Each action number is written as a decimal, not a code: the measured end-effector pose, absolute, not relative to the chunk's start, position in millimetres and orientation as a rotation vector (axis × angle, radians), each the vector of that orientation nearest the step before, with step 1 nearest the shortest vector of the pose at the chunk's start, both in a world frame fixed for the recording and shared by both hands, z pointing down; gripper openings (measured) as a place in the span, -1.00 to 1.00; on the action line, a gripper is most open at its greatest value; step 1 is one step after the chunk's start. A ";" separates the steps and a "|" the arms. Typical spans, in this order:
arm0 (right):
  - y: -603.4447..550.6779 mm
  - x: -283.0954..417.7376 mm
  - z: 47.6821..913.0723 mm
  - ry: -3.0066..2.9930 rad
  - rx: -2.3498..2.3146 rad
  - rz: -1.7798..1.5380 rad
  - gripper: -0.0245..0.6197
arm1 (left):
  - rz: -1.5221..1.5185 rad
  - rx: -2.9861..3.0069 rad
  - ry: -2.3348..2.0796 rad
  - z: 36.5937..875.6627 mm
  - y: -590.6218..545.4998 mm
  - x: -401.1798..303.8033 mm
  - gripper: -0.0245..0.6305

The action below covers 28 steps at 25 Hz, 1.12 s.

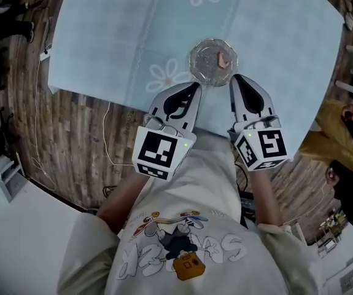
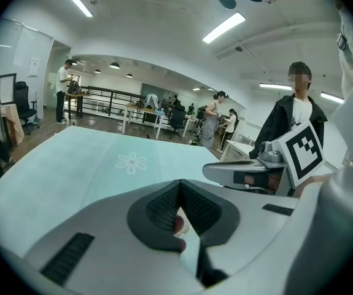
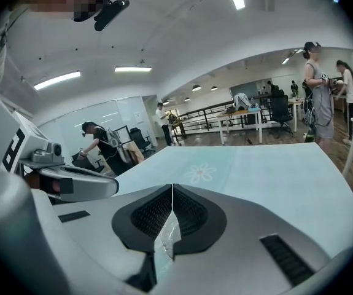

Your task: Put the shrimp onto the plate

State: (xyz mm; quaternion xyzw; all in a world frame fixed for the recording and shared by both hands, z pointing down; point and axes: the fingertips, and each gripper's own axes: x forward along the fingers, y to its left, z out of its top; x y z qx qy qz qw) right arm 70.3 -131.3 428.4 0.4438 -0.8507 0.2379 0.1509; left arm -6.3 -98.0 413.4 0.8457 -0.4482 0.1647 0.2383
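Observation:
A pink shrimp [image 1: 223, 59] lies on a clear glass plate [image 1: 204, 72] near the front edge of the pale blue tablecloth [image 1: 115, 35]. Both grippers hover side by side just in front of the plate, pointing at it. My left gripper [image 1: 194, 87] is shut with nothing in it, and so is my right gripper [image 1: 235, 78]. In the left gripper view the closed left gripper [image 2: 179, 184] shows a sliver of the shrimp [image 2: 178, 225] below its pads. Beneath the closed right gripper [image 3: 172, 188] in its own view, a strip of the plate [image 3: 166, 238] shows.
The table's front edge [image 1: 121, 100] lies right under the grippers, with wooden floor [image 1: 72, 140] and loose cables [image 1: 105, 134] below. A person in yellow [image 1: 336, 134] sits at the right. Other people [image 2: 294, 112] stand around the office beyond the table.

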 end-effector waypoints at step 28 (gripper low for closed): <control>-43.3 48.2 320.1 -2.397 1.681 0.609 -0.85 | 0.325 2.645 -0.993 306.0 -43.5 -68.3 -0.90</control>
